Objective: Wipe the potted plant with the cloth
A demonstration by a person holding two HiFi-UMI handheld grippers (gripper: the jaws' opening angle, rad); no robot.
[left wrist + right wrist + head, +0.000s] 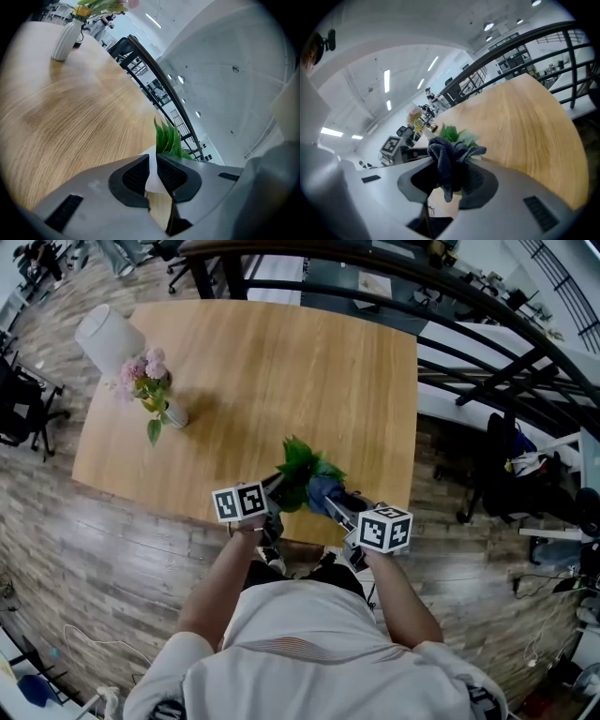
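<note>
The left tool has its jaws drawn in on a thin white piece, which I judge to be the rim of the plant's pot. The green leaves stand upright just beyond the pads. The right tool is clamped on the bunched dark-blue cloth, whose folds spill over the jaw tips and hang down between them. The potted plant sits at the near edge of the tabletop, between the two tools. From the right tool it lies just ahead and to the left, with the cloth at the leaves, though I cannot tell whether they touch. So the wipe looks like the right hand's job, running along the upright leaves, while the left steadies the pot. The head view gives this layout but hides both grips — only the gripper views show them. At the far left stand a vase of pink flowers and a white cylinder, well apart from the work.
</note>
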